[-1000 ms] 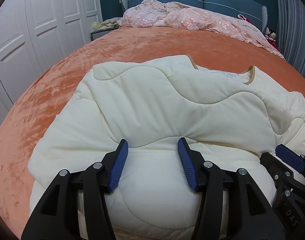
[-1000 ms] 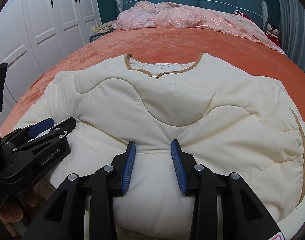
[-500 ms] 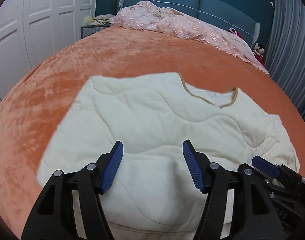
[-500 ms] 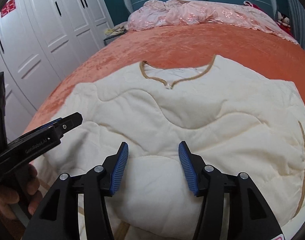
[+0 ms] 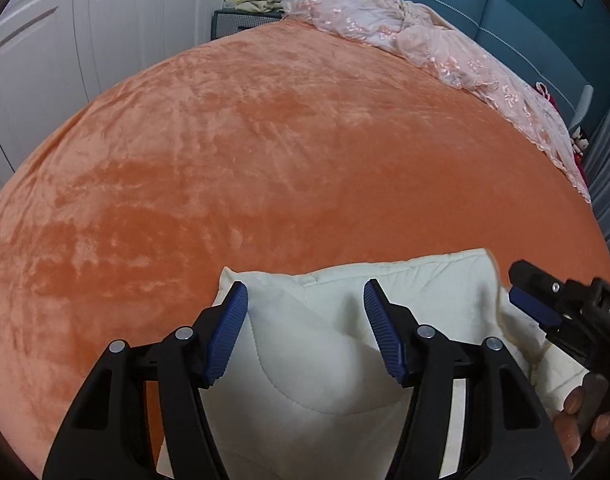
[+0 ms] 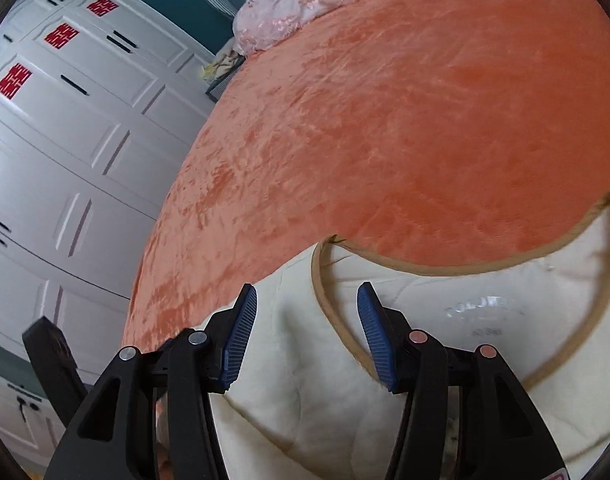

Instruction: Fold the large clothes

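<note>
- On the orange bedspread (image 5: 265,152), toward six o'clock in both wrist views, lay the cream quilted jacket (image 5: 317,380); in the right wrist view its tan-bound neckline (image 6: 457,268) curved from about five o'clock out toward three.
- We judged the jacket soft, padded and light for its bulk (the wavy stitching puffed up between seams), so it should bend where we lead it but spring back a little and resist a sharp crease.
- We thought the plush spread would drag at the fabric, so lifting seemed wiser than sliding.
- We reckoned the best holds were the firmer edges: the bound neckline, a shoulder seam or the corner (image 5: 485,256) showing at about one o'clock from the left tool; a pinch in the loose middle would only gather padding.
- Our left gripper (image 5: 305,332) stood about half open with the jacket's edge lying between its blue pads (image 5: 225,332), neither pad pressing the cloth.
- Our right gripper (image 6: 305,336) was likewise parted, empty, astride the fabric beside the neckline; we could not tell whether its fingertips brushed the surface.
- Our right hand's fingers (image 5: 585,412) showed at four o'clock in the left view.
</note>
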Demonstrator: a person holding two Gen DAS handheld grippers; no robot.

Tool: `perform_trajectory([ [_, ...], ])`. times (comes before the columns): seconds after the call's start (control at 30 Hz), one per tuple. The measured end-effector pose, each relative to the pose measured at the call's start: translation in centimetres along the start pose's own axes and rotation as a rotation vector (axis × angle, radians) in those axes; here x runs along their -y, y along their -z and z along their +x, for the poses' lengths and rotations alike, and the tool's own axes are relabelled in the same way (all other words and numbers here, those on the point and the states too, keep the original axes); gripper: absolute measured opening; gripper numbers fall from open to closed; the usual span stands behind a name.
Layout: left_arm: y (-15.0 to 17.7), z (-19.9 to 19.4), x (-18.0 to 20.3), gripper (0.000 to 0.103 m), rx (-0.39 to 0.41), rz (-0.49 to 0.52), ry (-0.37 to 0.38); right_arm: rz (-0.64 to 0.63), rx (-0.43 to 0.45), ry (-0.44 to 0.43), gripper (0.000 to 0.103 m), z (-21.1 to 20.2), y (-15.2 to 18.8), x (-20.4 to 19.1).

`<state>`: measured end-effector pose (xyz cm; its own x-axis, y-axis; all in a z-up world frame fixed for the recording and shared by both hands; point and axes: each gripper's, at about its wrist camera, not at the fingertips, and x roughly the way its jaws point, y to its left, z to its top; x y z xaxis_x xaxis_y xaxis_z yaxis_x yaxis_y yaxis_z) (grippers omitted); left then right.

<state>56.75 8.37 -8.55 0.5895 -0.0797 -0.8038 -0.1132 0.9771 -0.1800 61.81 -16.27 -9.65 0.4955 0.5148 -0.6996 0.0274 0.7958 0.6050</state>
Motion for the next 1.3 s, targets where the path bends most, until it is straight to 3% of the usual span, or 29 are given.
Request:
perform_trajectory([
  [0.03,0.5,0.3,-0.1,0.058,0.006,0.005,-0.001,-0.009,-0.021,0.003,0.051,0.9,0.0,0.0],
  [0.1,1.5,0.6,-0.6,0.058,0.039,0.008,0.001,-0.061,-0.052,0.004,0.023,2.3,0.8,-0.4],
  [0.13,1.8,0.6,-0.8,0.058,0.055,0.003,0.013,-0.099,-0.05,0.001,0.004,2.5,1.3,-0.8],
  [0.2,2.2,0.5,-1.3,0.059,0.081,-0.014,0.032,-0.141,0.017,0.002,0.003,1.7,2.2,-1.0],
  [0.3,2.4,0.6,-1.0,0.059,0.097,-0.008,0.018,-0.105,0.109,0.004,0.002,0.4,2.7,-0.2],
  [0.53,2.7,1.2,0.1,0.06,0.111,0.042,-0.044,-0.136,0.084,0.129,0.001,2.6,2.8,0.0],
  [0.67,2.6,1.5,0.5,0.06,0.108,0.067,-0.08,-0.119,0.106,0.137,0.003,1.7,2.7,0.3],
  [0.73,2.5,1.4,0.6,0.06,0.099,0.073,-0.087,-0.087,0.206,0.187,0.009,-1.3,3.0,0.5],
  [0.8,2.0,1.0,0.5,0.061,0.078,0.069,-0.072,-0.054,0.303,0.183,0.01,-6.0,3.5,1.5],
  [0.9,1.6,-2.1,1.2,0.059,0.115,0.092,-0.064,-0.018,0.352,0.204,0.012,-12.8,3.7,5.0],
  [1.0,1.6,-5.5,4.6,0.059,0.155,0.137,0.034,-0.002,0.37,0.315,0.022,-18.0,3.6,9.6],
  [1.17,2.4,-5.8,15.5,0.06,0.05,0.281,0.261,0.067,0.25,0.365,0.021,-19.4,3.1,15.9],
  [1.3,4.6,-3.7,23.7,0.06,0.014,0.438,0.248,0.049,0.172,0.328,0.018,-18.0,3.1,17.4],
])
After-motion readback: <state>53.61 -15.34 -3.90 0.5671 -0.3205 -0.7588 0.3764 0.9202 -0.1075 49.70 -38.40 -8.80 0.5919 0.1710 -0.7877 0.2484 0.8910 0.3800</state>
